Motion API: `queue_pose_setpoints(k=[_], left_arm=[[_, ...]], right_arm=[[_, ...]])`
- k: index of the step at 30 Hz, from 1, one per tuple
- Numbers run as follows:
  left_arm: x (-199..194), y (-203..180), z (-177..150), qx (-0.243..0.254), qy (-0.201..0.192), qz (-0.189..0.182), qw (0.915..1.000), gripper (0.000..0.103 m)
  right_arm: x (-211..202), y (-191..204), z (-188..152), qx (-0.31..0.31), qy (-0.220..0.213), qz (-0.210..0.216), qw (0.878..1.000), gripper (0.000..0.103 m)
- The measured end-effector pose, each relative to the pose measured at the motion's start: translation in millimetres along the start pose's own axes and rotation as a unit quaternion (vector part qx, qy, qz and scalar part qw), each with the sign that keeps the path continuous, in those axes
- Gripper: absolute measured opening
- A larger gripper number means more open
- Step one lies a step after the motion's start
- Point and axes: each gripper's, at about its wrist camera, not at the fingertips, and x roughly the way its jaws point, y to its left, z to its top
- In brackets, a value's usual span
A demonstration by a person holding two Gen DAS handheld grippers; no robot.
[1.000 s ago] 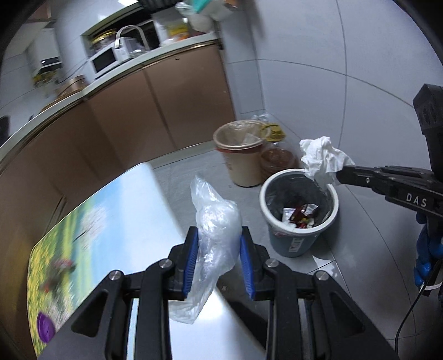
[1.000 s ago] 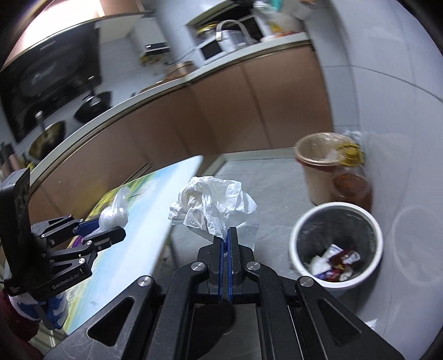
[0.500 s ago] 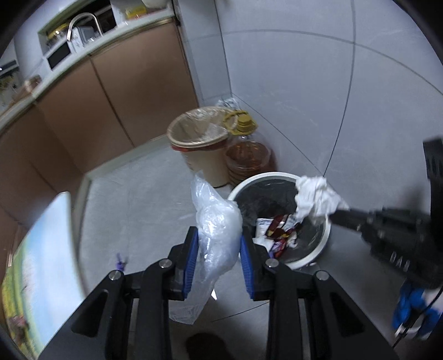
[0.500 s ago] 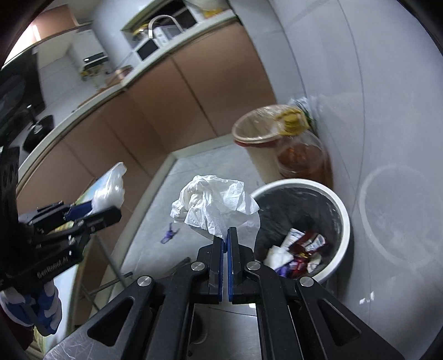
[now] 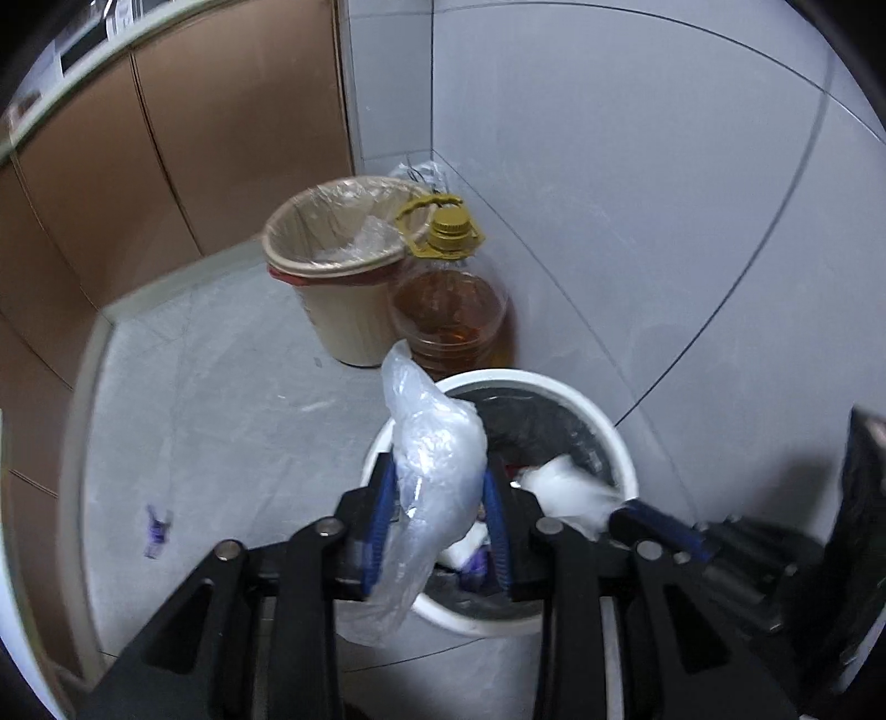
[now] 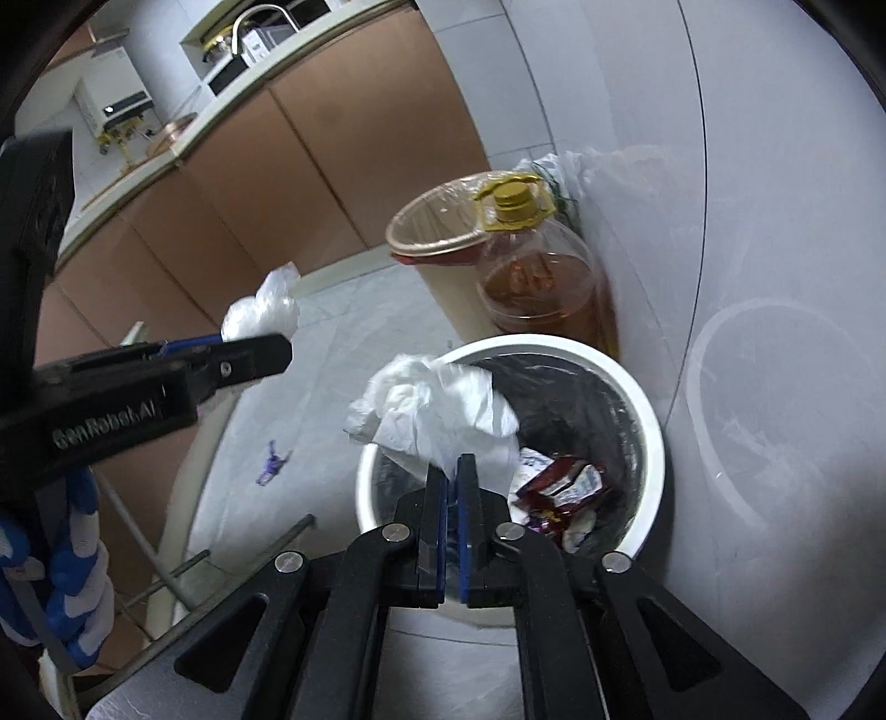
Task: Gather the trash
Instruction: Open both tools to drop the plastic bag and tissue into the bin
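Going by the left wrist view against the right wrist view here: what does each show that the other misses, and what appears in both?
Left wrist only: the beige bin's liner interior.

Right wrist only: the sink faucet on the counter, and the person's blue-and-white glove.

Both: the white bin, oil jug, purple scrap, plastic bag in the left gripper, tissue in the right gripper.

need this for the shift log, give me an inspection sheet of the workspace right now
surface: grey tiled floor, small purple scrap lying on it
job's things: clear plastic bag and crumpled white tissue, both over the white trash bin, which holds wrappers
clutter: beige lined bin, oil jug beside it
grippers: left gripper shut on the bag; right gripper shut on the tissue
cables: nothing seen
surroundings: brown cabinets, grey tiled wall
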Motion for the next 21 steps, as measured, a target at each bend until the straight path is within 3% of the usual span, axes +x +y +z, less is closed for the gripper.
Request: queue_pose_setpoints(k=[2, 3, 5, 7, 12, 15, 21], left_arm=[[4, -2, 3, -0.006, 0.001, -0.01, 0.9999, 0.056], [4, -3, 5, -0.007, -0.004, -0.009, 0.9999, 0.058], [2, -4, 6, -0.009, -0.008, -0.02, 0.9997, 0.058], [-3, -5, 7, -0.01, -0.014, -0.024, 0.9996, 0.058], [-23, 2, 0, -0.022, -0.027, -0.016, 0.9993, 0.058], [-49, 11, -9, -0.036, -0.048, -0.015, 0.9981, 0.058], [-116, 26, -37, -0.05, -0.103, 0.02, 0.9932, 0.058]], right_arm=[[9, -5, 3, 0.004, 0.002, -0.015, 1.0, 0.008], [12, -7, 4, 0.005, 0.004, -0.021, 1.0, 0.018], [15, -10, 4, 0.008, 0.006, -0.033, 0.999, 0.036], [13, -11, 4, 0.006, 0.002, -0.043, 0.999, 0.041], [3, -6, -1, -0.004, -0.001, -0.049, 0.999, 0.049], [-10, 4, -5, -0.01, -0.006, -0.045, 0.999, 0.05], [-44, 39, -7, -0.033, -0.026, -0.022, 0.999, 0.052]])
